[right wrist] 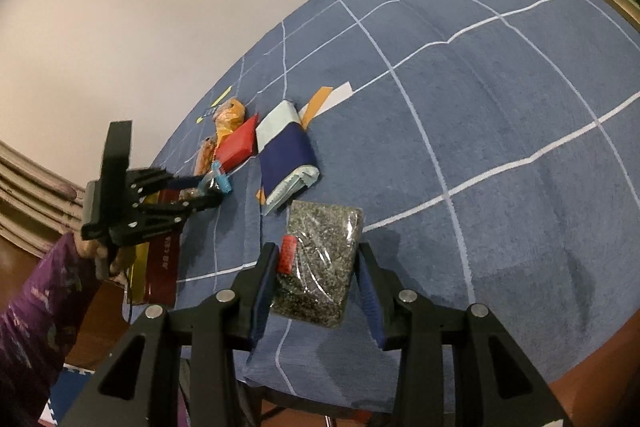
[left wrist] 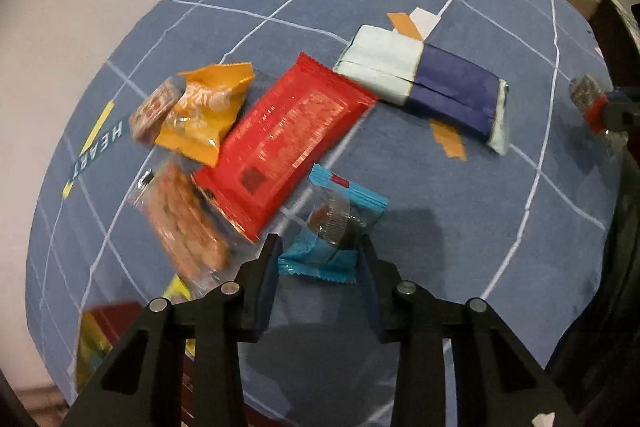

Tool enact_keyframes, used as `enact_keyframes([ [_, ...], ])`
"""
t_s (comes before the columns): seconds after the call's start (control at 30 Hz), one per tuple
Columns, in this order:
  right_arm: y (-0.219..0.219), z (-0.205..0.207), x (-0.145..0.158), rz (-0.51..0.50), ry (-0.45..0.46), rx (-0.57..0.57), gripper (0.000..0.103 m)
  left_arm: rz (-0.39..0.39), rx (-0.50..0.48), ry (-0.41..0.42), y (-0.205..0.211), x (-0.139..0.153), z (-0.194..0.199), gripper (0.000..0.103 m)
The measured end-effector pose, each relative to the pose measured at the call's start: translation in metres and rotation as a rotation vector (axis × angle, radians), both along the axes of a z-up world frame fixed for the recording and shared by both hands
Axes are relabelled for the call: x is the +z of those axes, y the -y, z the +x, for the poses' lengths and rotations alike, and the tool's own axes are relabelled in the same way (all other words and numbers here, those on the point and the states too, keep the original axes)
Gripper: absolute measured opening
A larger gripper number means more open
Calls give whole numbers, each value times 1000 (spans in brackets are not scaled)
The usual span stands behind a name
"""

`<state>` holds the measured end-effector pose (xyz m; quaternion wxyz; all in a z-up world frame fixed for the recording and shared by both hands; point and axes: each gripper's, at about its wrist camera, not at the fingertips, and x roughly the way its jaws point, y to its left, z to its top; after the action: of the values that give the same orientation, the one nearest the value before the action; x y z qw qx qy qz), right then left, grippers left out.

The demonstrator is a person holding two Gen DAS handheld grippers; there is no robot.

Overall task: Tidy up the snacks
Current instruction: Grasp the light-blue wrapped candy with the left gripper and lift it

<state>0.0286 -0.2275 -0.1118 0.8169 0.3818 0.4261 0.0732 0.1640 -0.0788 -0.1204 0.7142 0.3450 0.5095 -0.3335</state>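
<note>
Clearly both grippers gape: left gripper (left wrist: 320, 247) straddles the light, crinkly blue packet (left wrist: 334, 227), right gripper (right wrist: 316, 259) the slippery seed bag (right wrist: 320, 259), neither pinched.

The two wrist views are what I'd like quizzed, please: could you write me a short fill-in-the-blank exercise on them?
1. The left gripper straddles a snack in a ____ wrapper.
2. The red packet lies between the orange packet and the white-and-____ pack.
3. The right gripper frames a clear bag of dark bits bearing a ____ label.

Missing words: blue; navy; red
</note>
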Motion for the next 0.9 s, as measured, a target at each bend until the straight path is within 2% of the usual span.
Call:
enact_keyframes([
  [0.13,1,0,3,-7,7,-7,40,-73,107,24,-3,17,-30,33],
  [0.33,0,-2,5,-35,9,-6,40,-251,334,-11,-24,60,-63,33],
  [0.5,-6,-4,9,-69,20,-3,40,-360,536,-22,-56,77,-77,33],
  [0.6,-10,-6,10,-85,25,5,40,-416,652,-28,-95,85,-81,33],
  [0.7,-15,-5,11,-105,23,18,40,-415,733,5,-130,92,-82,33],
  [0.9,-18,-6,15,-119,48,17,40,-334,880,112,-200,95,-75,33],
])
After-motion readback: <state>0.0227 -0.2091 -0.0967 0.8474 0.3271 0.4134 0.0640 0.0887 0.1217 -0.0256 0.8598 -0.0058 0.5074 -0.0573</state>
